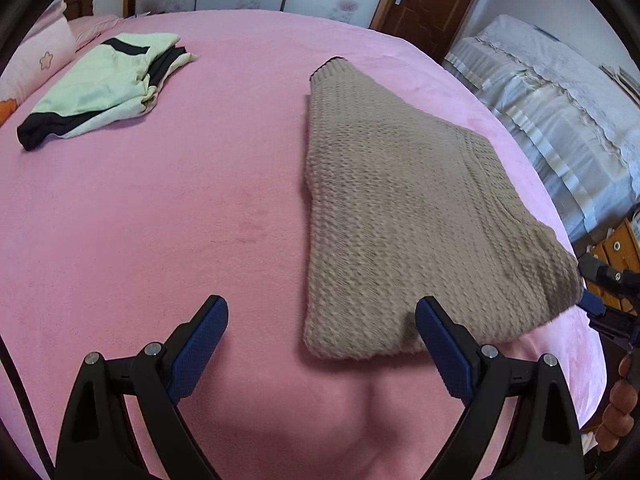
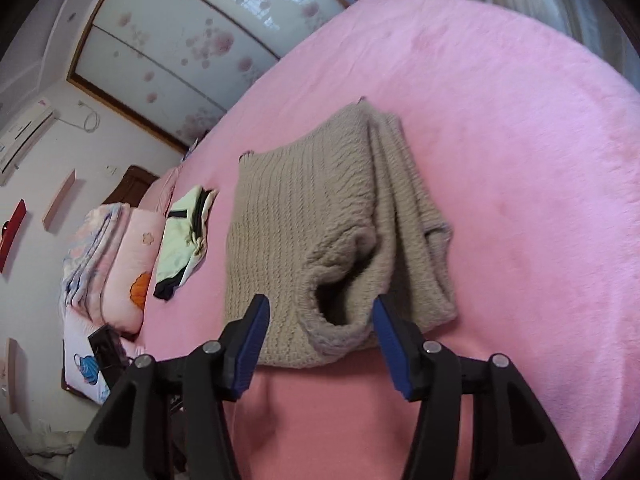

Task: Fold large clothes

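1. Left wrist view. Left tongs: wide apart, nothing between the pads, hovering over the bed just off the sweater's near left corner.
2. Same view. Sweater: tan knit, folded to a long slab, lying flat on the pink bed, right of centre. Its near right corner meets the right tongs at the frame edge; contact there cannot be judged, the view being cropped and blurred.
3. Same view. Green garment: already folded, well apart at the far left, near the pillow.
4. Right wrist view. Right tongs: partly open, pads either side of the sweater's near hem but not pressing on it; nothing held.
5. Same view. Sweater: the right side lies bunched in loose ridges, and the near end gapes in an open pocket.
6. Step in hand, judged: release after a fold. To do it well, lift both tongs clear without dragging the knit, then press the gaping hem flat and smooth the bunched side before any further fold.
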Tool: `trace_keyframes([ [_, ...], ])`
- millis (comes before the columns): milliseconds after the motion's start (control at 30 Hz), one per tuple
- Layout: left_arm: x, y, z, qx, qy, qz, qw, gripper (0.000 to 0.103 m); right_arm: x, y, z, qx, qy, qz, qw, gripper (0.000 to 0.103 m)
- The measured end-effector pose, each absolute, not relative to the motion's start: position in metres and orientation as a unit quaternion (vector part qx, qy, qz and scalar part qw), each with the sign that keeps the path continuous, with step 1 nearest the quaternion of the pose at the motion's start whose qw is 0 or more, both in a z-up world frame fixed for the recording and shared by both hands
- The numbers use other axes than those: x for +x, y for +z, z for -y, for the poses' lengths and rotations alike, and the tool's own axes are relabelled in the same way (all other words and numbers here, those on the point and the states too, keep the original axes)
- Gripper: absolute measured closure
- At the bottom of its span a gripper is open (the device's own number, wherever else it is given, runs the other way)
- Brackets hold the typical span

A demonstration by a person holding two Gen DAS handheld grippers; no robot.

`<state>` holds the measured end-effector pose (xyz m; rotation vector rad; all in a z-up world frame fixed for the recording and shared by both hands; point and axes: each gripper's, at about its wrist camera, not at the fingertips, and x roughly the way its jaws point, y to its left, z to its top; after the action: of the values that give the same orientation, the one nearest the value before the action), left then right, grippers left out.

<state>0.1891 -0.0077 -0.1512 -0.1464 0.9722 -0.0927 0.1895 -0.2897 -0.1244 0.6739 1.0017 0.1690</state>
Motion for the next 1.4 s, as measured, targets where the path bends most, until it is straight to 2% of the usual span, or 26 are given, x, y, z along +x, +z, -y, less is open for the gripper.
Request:
trace_keyframes([
  [100, 0.210, -0.164, 0.017, -0.083, -0.049, -0.477, 0.874, 0.009, 0.203, -0.132, 0.281, 0.267, 0.045, -0.504, 0.820, 0.048],
  [233, 0.220, -0.170, 0.029, -0.082, -0.055, -0.480, 0.872, 0.009, 0.210, -0.149, 0.278, 0.264, 0.053, -0.526, 0.807, 0.051],
  [267, 0.222, -0.171, 0.032, -0.080, -0.056, -0.480, 0.872, 0.009, 0.212, -0.150, 0.277, 0.262, 0.064, -0.519, 0.811, 0.073],
  [300, 0.224, -0.172, 0.035, -0.077, -0.056, -0.481, 0.872, 0.009, 0.213, -0.149, 0.275, 0.254, 0.071, -0.517, 0.815, 0.086],
  [500, 0.230, -0.162, 0.059, -0.063, -0.061, -0.464, 0.881, 0.023, 0.205, -0.104, 0.265, 0.122, 0.060, -0.440, 0.888, 0.089],
  [567, 0.234, -0.169, 0.071, -0.051, -0.058, -0.473, 0.878, 0.034, 0.207, -0.121, 0.278, 0.127, 0.035, -0.457, 0.880, 0.089],
  [633, 0.239, -0.186, 0.079, -0.045, -0.055, -0.499, 0.864, 0.038, 0.213, -0.165, 0.291, 0.152, 0.012, -0.502, 0.851, 0.089],
  [700, 0.239, -0.191, 0.084, -0.034, -0.049, -0.502, 0.863, 0.038, 0.209, -0.189, 0.298, 0.179, 0.008, -0.511, 0.840, 0.088],
  [800, 0.235, -0.178, 0.085, -0.011, -0.060, -0.495, 0.867, 0.036, 0.203, -0.170, 0.302, 0.200, 0.023, -0.491, 0.848, 0.081],
  [833, 0.235, -0.173, 0.085, -0.006, -0.068, -0.496, 0.865, 0.032, 0.203, -0.160, 0.304, 0.203, 0.024, -0.485, 0.850, 0.079],
  [867, 0.235, -0.165, 0.083, -0.003, -0.082, -0.498, 0.863, 0.025, 0.203, -0.149, 0.306, 0.204, 0.028, -0.479, 0.853, 0.072],
  [933, 0.237, -0.148, 0.079, -0.004, -0.102, -0.490, 0.866, 0.018, 0.205, -0.127, 0.310, 0.198, 0.036, -0.459, 0.865, 0.062],
  [1000, 0.247, -0.128, 0.075, -0.001, -0.112, -0.482, 0.869, 0.016, 0.214, -0.102, 0.313, 0.192, 0.043, -0.437, 0.878, 0.047],
  [1167, 0.301, -0.100, 0.067, 0.011, -0.115, -0.479, 0.870, 0.016, 0.277, -0.077, 0.314, 0.161, 0.036, -0.421, 0.892, 0.047],
  [1400, 0.403, -0.122, 0.060, 0.006, -0.081, -0.515, 0.853, 0.016, 0.383, -0.118, 0.314, 0.149, 0.017, -0.477, 0.866, 0.047],
])
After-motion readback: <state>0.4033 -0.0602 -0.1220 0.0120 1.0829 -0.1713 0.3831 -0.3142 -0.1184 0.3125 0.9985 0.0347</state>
